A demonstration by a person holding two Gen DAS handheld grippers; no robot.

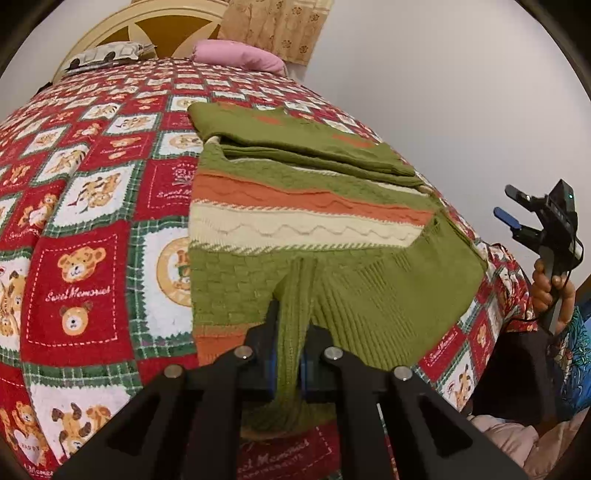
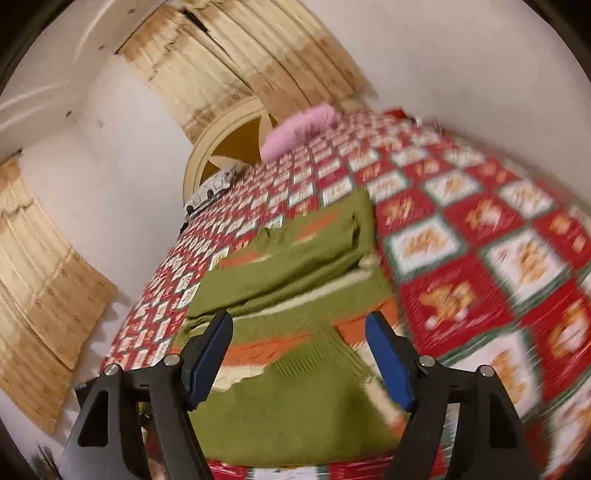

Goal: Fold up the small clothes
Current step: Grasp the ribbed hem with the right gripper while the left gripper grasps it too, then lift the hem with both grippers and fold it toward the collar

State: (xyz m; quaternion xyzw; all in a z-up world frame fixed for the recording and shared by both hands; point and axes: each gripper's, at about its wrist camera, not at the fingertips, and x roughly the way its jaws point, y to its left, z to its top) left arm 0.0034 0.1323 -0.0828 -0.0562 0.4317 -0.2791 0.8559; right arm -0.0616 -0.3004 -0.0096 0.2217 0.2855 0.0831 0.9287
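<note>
A green knit sweater point(image 1: 295, 206) with orange and cream stripes lies partly folded on the bed, its upper part doubled over. My left gripper point(image 1: 291, 321) is shut on a pinched ridge of the sweater's ribbed green hem near the bed's front edge. My right gripper point(image 2: 299, 325) is open, blue pads wide apart, hovering above the sweater point(image 2: 295, 266) with nothing pressed between them. The left wrist view shows the right gripper point(image 1: 506, 202) off the bed's right side, held up by a hand point(image 1: 550, 288).
The red, green and white teddy-bear bedspread point(image 1: 92, 221) covers the whole bed. A pink pillow point(image 1: 236, 55) and a patterned pillow point(image 1: 107, 53) lie by the cream headboard point(image 1: 147, 29). Beige curtains point(image 2: 240, 62) hang behind. Pinkish cloth point(image 1: 517, 439) lies at the lower right.
</note>
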